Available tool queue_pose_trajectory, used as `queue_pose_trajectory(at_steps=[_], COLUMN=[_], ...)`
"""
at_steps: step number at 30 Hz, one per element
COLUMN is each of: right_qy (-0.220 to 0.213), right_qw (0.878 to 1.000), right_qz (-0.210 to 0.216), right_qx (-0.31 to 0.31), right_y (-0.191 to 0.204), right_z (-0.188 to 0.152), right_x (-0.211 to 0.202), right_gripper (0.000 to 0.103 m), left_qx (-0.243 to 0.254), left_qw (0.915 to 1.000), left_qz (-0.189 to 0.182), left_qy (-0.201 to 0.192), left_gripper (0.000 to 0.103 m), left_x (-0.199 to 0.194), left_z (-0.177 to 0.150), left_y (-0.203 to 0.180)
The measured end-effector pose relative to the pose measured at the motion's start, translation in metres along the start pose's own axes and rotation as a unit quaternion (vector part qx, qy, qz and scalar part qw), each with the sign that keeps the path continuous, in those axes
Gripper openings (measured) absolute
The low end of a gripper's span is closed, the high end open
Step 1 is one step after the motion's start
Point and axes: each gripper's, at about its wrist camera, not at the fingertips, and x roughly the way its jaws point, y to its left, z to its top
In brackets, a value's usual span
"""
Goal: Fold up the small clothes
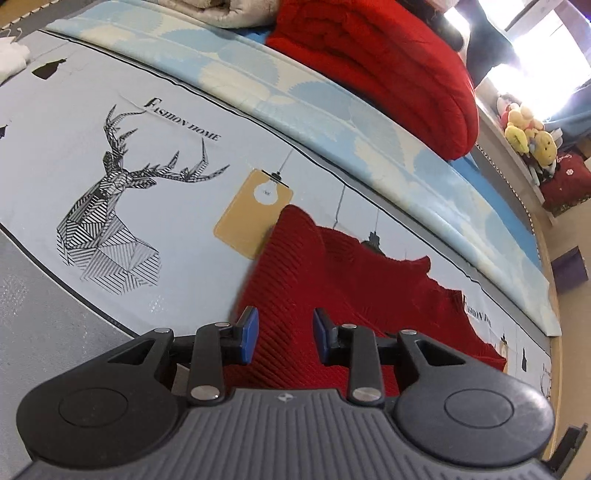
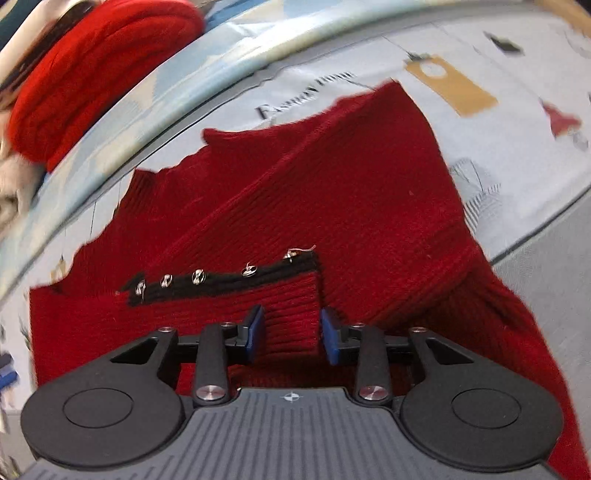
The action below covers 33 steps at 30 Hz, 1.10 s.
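A dark red knit sweater (image 1: 332, 273) lies spread on the printed bed sheet (image 1: 177, 206). My left gripper (image 1: 284, 332) hangs just above the sweater's near left part, jaws open, its blue pads (image 1: 248, 332) apart with knit showing in the gap. In the right wrist view the same sweater (image 2: 351, 192) fills the middle, with a black strip of metal buttons (image 2: 199, 278). My right gripper (image 2: 291, 328) stands open low over the flap below that strip. The ribbed flap edge sits between its pads (image 2: 330, 330), and I see no pinch.
A bright red folded blanket (image 1: 388, 66) and a pale quilt (image 1: 221, 14) lie at the back of the bed on a blue-and-cream mat (image 1: 332, 122). Plush toys (image 1: 528, 129) sit on a shelf at the far right. The grey sheet border (image 1: 37, 295) runs along the left.
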Motion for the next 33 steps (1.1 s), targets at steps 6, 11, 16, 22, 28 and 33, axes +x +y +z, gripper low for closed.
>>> queue_pose_trajectory(at_steps=[6,11,16,22,28,33], right_qy=[-0.044,-0.111,-0.142,-0.127,-0.117,-0.019], right_qw=[0.998,0.993,0.985,0.978,0.992,0.999], right_qz=[0.028,0.027,-0.079,-0.136,-0.026,-0.032], right_qx=[-0.04,-0.005,0.051,0.091,0.024,0.033], right_y=[0.02,0.003,-0.038,-0.06,-0.045,-0.062], right_z=[0.01,0.025,0.034,0.031,0.029,0.018], right_x=[-0.033,-0.06,-0.067,-0.059,-0.058,-0.015], right_gripper=[0.005,0.004,0.004,0.007,0.019,0.027], left_qx=[-0.004,-0.006,0.004,0.027,0.068,0.097], left_qw=[1.0,0.9999,0.9999,0.9994,0.9964,0.9916], left_qz=[0.007,0.012,0.01,0.002,-0.005,0.041], left_qy=[0.0,-0.003,0.002,0.02,0.051,0.076], left_gripper=[0.035,0.035,0.035,0.035,0.034,0.04], left_x=[0.003,0.003,0.007,0.021,0.043,0.069], left_z=[0.004,0.005,0.003,-0.004,-0.02,-0.037], left_y=[0.008,0.01,0.003,-0.012,-0.024,-0.016])
